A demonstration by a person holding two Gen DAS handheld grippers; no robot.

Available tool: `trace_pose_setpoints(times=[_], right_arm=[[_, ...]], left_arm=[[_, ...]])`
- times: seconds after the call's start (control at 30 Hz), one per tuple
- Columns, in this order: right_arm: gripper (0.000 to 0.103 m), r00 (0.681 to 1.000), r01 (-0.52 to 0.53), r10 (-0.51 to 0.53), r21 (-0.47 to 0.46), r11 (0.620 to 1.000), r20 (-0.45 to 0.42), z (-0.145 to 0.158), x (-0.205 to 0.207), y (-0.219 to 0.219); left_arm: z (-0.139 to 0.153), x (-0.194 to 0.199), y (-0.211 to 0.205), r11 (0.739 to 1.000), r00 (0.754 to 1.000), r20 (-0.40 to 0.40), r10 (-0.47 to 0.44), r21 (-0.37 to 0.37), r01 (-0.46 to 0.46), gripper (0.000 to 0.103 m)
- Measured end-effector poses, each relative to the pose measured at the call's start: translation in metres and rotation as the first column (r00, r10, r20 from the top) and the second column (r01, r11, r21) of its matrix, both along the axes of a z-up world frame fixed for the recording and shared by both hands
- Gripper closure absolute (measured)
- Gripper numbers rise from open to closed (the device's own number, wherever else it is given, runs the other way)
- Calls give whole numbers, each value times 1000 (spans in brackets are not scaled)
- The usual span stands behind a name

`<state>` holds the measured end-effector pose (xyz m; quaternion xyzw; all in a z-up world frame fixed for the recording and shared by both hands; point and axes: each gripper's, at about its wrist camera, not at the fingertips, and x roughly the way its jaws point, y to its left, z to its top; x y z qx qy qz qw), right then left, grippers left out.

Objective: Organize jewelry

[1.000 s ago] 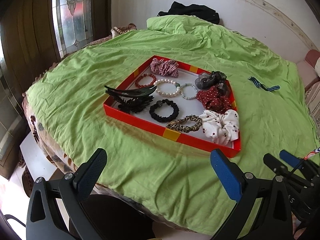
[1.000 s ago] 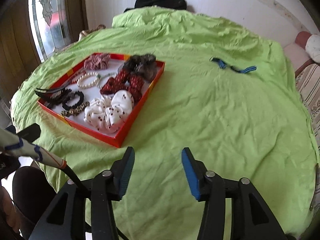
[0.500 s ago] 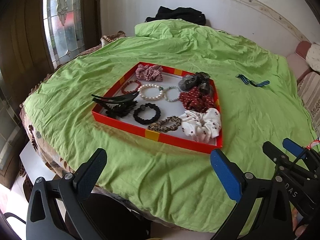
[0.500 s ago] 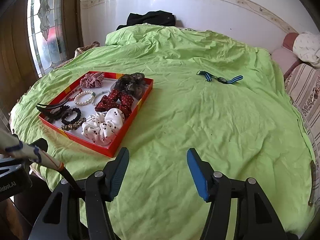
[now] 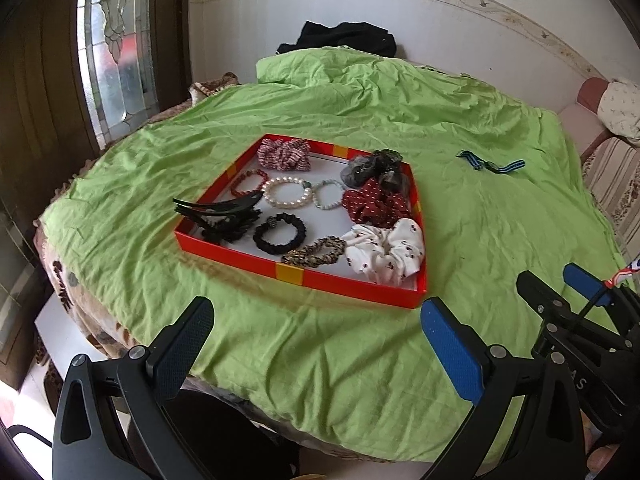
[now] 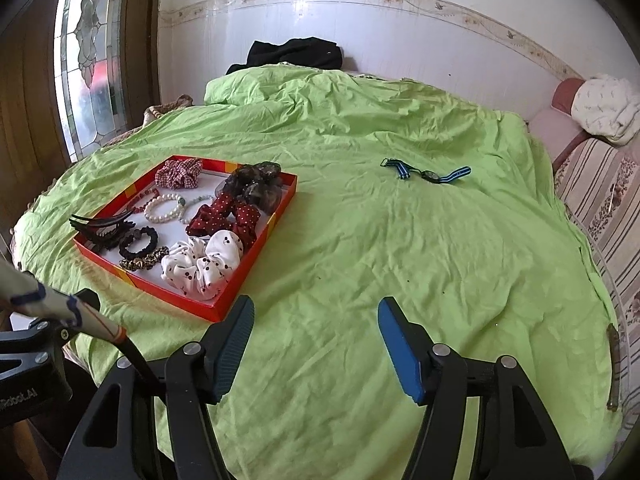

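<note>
A red tray point(image 5: 300, 277) point(image 6: 256, 252) lies on the green sheet and holds several scrunchies, bead bracelets and a black hair claw point(image 5: 218, 210). A white dotted scrunchie point(image 5: 386, 250) point(image 6: 204, 264) sits in its near right corner. A watch with a blue striped strap point(image 5: 490, 165) point(image 6: 430, 175) lies alone on the sheet, right of the tray. My left gripper point(image 5: 316, 344) is open and empty, held before the tray's near edge. My right gripper point(image 6: 316, 340) is open and empty, over bare sheet right of the tray. It also shows in the left wrist view point(image 5: 560, 300).
The green sheet point(image 6: 400, 260) covers a round bed. A black garment point(image 6: 296, 54) lies at the far edge by the white wall. A stained-glass window point(image 5: 116, 52) is at the left. A striped sofa point(image 6: 600, 200) with a white bundle stands at the right.
Both grippers have pulled back and up from the bed, so the tray and watch look smaller and more of the wall shows. Both stay open.
</note>
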<state>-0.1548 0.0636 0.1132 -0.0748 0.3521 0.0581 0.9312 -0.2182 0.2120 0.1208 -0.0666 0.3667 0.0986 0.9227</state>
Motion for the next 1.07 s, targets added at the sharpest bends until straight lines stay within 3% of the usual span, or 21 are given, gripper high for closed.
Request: trace_pose_setpoints(times=[0.63,1.07], right_arm=[[33,999,-36,35,-63,997,-20,-11,0,29],[33,999,-28,27,-40,999,-37,-13,1,25]], left_arm=[[-17,2,23,999,998,-32,44,-1,-45,0],[-14,0,28,997,996,-30,80,-6,-80,0]])
